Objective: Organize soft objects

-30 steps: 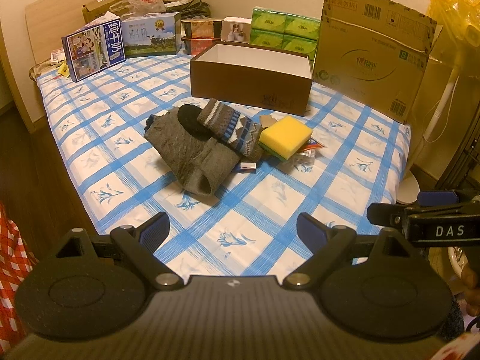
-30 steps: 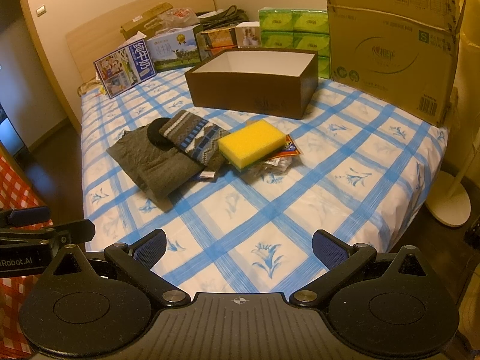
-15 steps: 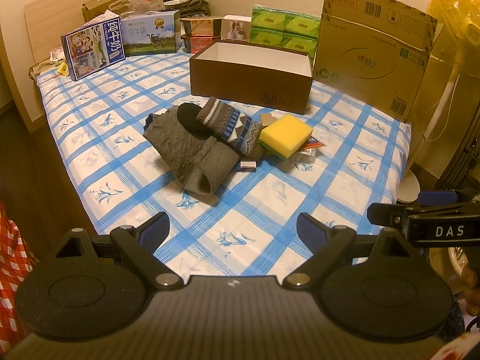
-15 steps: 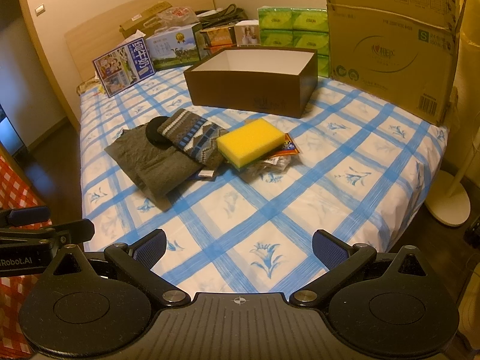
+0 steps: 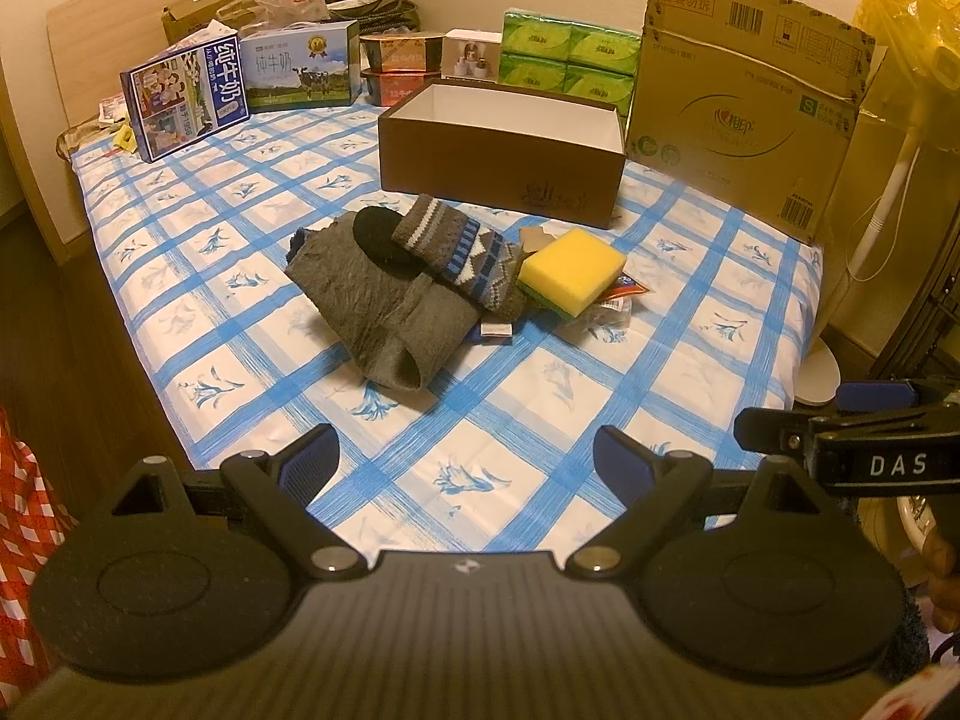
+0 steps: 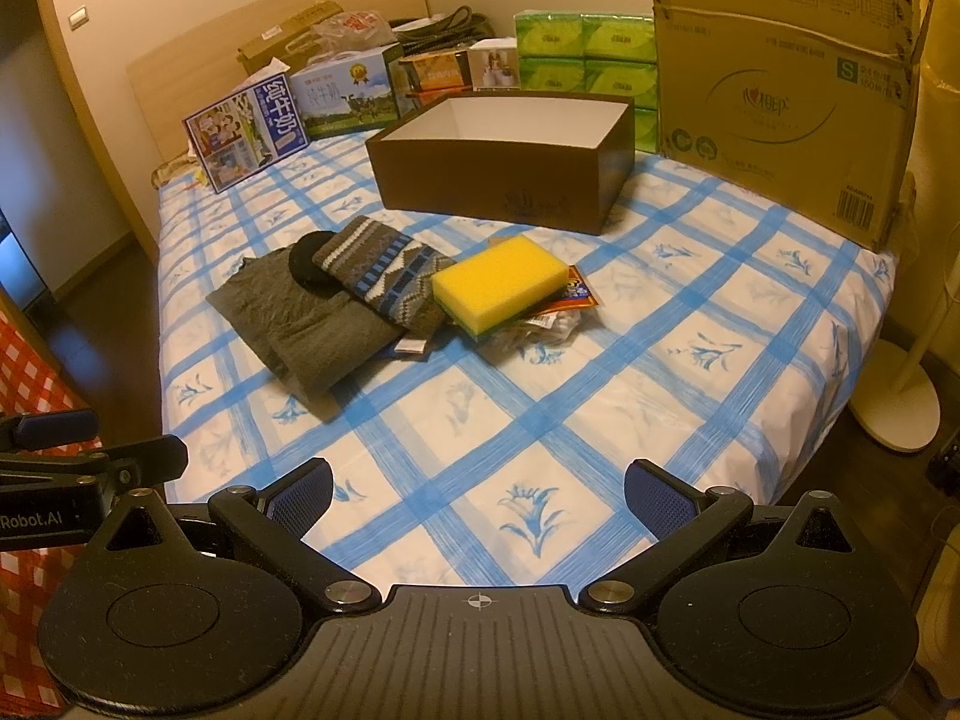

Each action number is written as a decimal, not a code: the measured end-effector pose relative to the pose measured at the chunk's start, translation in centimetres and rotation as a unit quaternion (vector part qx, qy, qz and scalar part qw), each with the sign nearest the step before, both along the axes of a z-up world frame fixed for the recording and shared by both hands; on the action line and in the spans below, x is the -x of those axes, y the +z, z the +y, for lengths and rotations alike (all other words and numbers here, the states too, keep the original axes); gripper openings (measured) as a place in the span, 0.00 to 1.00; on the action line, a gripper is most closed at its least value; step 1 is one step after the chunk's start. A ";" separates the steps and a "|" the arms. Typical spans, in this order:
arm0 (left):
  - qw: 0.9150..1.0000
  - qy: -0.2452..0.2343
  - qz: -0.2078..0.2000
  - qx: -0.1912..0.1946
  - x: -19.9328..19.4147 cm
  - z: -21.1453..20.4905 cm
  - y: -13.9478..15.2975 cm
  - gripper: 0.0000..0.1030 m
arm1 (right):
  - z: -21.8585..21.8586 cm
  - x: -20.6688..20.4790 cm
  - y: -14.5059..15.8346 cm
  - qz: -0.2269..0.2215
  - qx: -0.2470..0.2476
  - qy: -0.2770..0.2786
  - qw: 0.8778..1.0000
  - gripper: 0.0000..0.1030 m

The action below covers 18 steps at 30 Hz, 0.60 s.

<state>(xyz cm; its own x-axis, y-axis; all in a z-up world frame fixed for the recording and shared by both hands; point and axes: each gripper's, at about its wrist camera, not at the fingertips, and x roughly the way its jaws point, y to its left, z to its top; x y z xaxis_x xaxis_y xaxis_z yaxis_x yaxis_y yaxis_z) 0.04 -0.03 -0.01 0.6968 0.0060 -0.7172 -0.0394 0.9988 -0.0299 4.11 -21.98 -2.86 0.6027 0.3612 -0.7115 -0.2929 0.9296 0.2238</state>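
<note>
On the blue-checked bed lies a pile: a grey knit garment [image 5: 384,306] [image 6: 300,318], a black round item [image 5: 378,234] [image 6: 309,264], a patterned brown-and-blue sock [image 5: 468,258] [image 6: 384,276] and a yellow sponge [image 5: 573,267] [image 6: 501,285] on some wrappers. An empty brown box [image 5: 498,162] [image 6: 498,174] stands behind them. My left gripper [image 5: 465,465] is open and empty over the near bed edge. My right gripper [image 6: 480,498] is open and empty, also well short of the pile.
Milk cartons [image 5: 186,96], green tissue packs [image 5: 567,60] and a large cardboard box [image 5: 744,96] line the back. A white fan base [image 6: 900,396] stands on the floor at the right. Red checked cloth [image 5: 24,516] is at the left edge.
Both views have shifted very slightly; the pile sits a little lower and nearer in frame. Both grippers stay open and empty.
</note>
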 end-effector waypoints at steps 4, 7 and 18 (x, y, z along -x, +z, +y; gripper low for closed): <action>1.000 0.000 0.000 0.000 0.0 0.0 0.0 0.88 | 0.0 -0.1 0.0 0.000 0.000 0.000 1.000 1.00; 1.000 0.000 0.001 0.000 0.0 0.0 0.0 0.88 | 0.0 -0.1 -0.1 0.001 0.000 0.000 1.000 1.00; 1.000 0.002 0.003 0.001 0.0 -1.0 -2.2 0.88 | 0.1 -0.3 -0.2 0.001 0.000 0.000 1.000 1.00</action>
